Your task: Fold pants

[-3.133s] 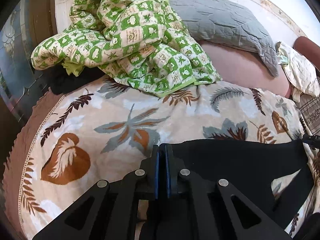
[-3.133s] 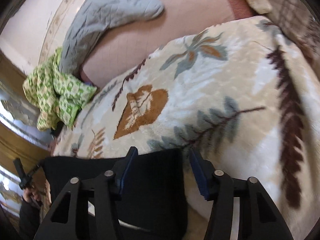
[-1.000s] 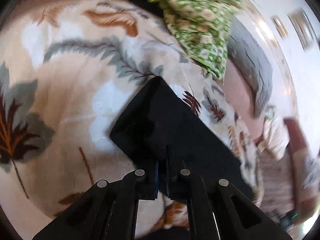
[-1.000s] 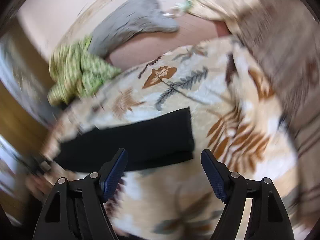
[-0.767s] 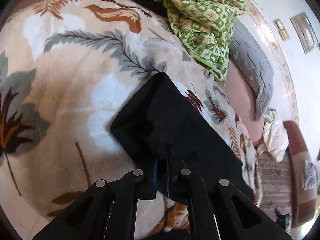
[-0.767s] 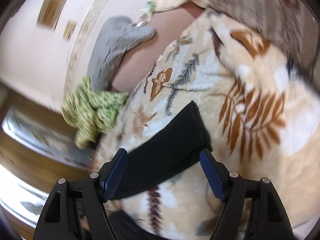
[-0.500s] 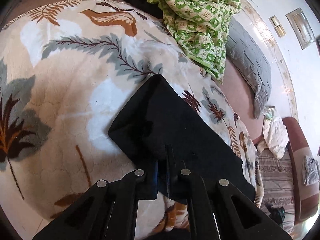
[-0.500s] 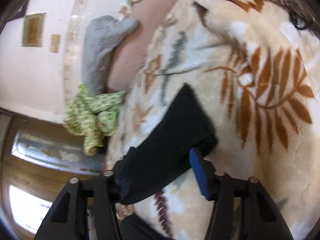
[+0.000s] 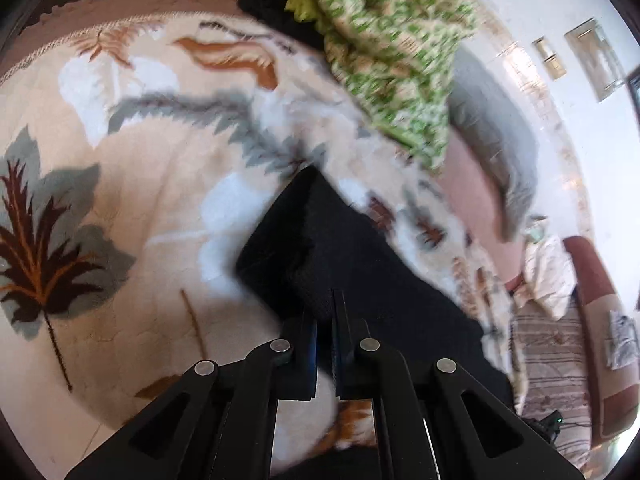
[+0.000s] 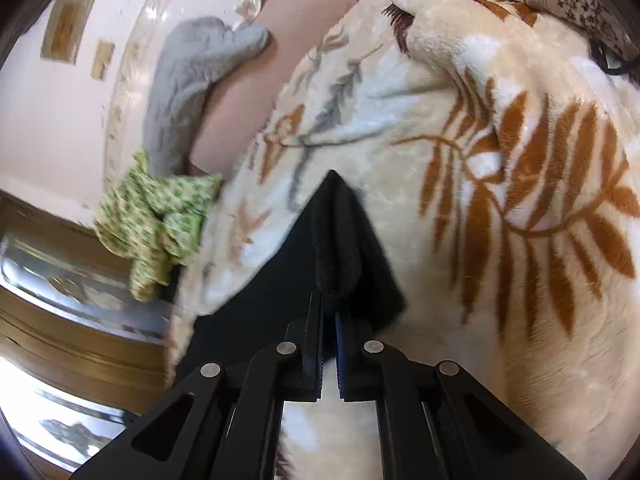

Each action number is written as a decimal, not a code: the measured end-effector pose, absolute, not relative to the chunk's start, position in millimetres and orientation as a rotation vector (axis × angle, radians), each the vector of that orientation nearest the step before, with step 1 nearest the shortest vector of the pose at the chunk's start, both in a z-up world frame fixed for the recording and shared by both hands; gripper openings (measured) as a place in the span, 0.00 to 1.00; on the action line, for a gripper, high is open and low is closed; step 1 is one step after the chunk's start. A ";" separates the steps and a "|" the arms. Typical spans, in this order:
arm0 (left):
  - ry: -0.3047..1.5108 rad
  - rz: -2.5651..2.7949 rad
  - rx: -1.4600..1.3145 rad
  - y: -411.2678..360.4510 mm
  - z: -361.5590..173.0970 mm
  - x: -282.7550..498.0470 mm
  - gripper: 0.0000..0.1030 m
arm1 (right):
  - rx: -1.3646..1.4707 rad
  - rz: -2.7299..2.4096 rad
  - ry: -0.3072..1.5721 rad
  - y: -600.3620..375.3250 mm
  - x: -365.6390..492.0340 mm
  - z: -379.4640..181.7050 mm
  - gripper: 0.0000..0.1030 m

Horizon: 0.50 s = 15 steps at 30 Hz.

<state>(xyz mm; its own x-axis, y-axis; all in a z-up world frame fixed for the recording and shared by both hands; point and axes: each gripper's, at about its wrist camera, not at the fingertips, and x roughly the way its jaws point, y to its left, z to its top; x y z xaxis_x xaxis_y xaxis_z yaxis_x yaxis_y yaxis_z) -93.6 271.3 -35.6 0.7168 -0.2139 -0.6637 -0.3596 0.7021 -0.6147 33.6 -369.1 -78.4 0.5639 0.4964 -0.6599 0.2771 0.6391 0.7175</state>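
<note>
With both ends of the pants (image 9: 360,264) pinched on the blanket (image 9: 140,200), left gripper (image 9: 325,312) and right gripper (image 10: 328,312) clamped on cloth, lift evenly, keep edges aligned, avoid dragging.

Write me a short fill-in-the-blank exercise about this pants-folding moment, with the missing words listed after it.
1. The pants being folded are ____ in colour.
2. They lie on a cream blanket printed with ____.
3. The left gripper and the right gripper are both shut on the ____.
4. The crumpled checked cloth at the far side of the bed is cream and ____.

Missing words: black; leaves; pants; green
</note>
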 end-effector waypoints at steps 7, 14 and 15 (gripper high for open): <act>0.749 0.103 -0.828 273.0 -23.9 -107.0 0.03 | 0.854 0.152 0.948 -369.8 24.0 -68.6 0.03; 0.790 0.117 -0.834 279.6 -41.9 -105.7 0.04 | 0.812 0.115 0.988 -369.7 23.9 -75.5 0.03; 0.797 0.121 -0.813 277.6 -41.0 -103.5 0.04 | 0.811 0.115 0.988 -369.5 24.0 -75.4 0.03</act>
